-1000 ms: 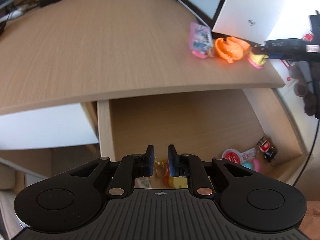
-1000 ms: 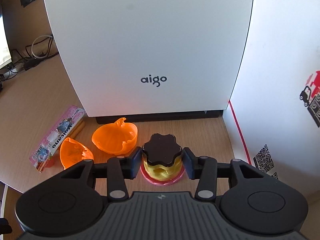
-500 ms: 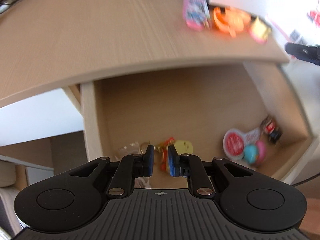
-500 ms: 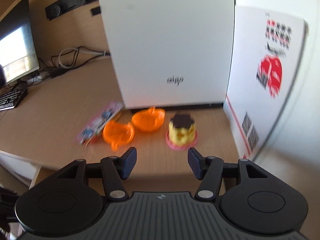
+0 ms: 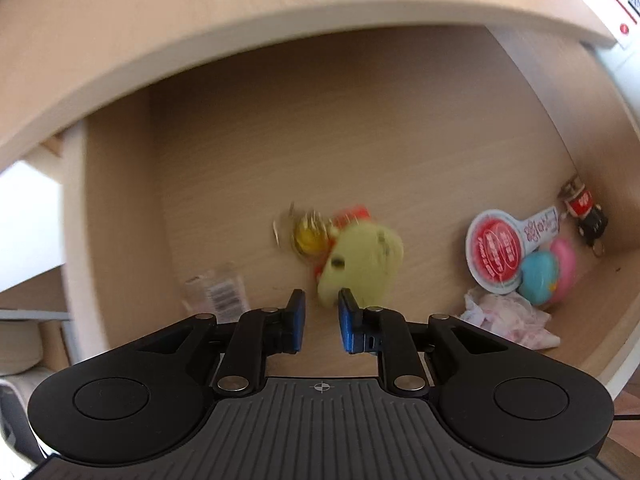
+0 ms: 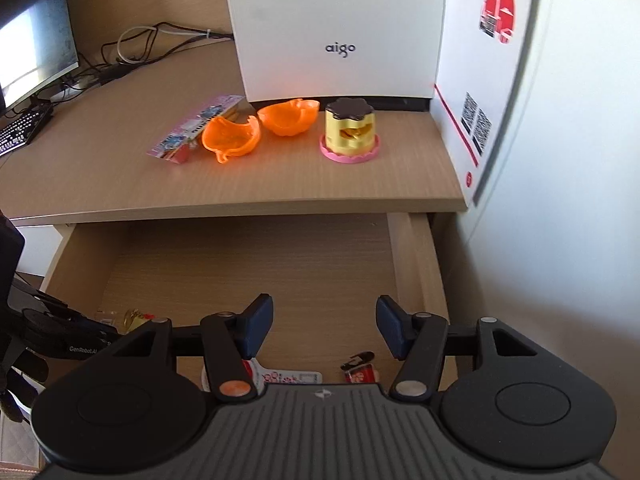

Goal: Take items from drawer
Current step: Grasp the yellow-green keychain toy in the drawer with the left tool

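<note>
Below the desk top [image 6: 120, 168], which fills the upper half of the right wrist view, the open drawer [image 6: 224, 264] is seen across the middle of the frame. A white box [image 6: 340, 28] marked "aigo" is stood at the top centre, and just in front of it are set two orange shell halves [image 6: 256, 128], a yellow cup toy [image 6: 350, 130] on a pink base and, at their left, a pink packet [image 6: 192, 132]. The right gripper [image 6: 325, 326] is held at the bottom centre with its jaws wide apart and nothing between them.

In the left wrist view the drawer floor [image 5: 320, 152] is spread over most of the frame. A blurred yellow plush toy [image 5: 364, 264] with a gold keyring is seen at the centre, just ahead of the left gripper [image 5: 321, 322], whose blue pads [image 5: 298, 320] are kept narrowly apart and empty. At the right edge are gathered a red round tag [image 5: 498, 256], a blue and pink ball [image 5: 548, 272], a crumpled wrapper [image 5: 504, 318] and a small dark figure [image 5: 586, 212]. A clear barcoded packet [image 5: 218, 294] is seen at lower left.
</note>
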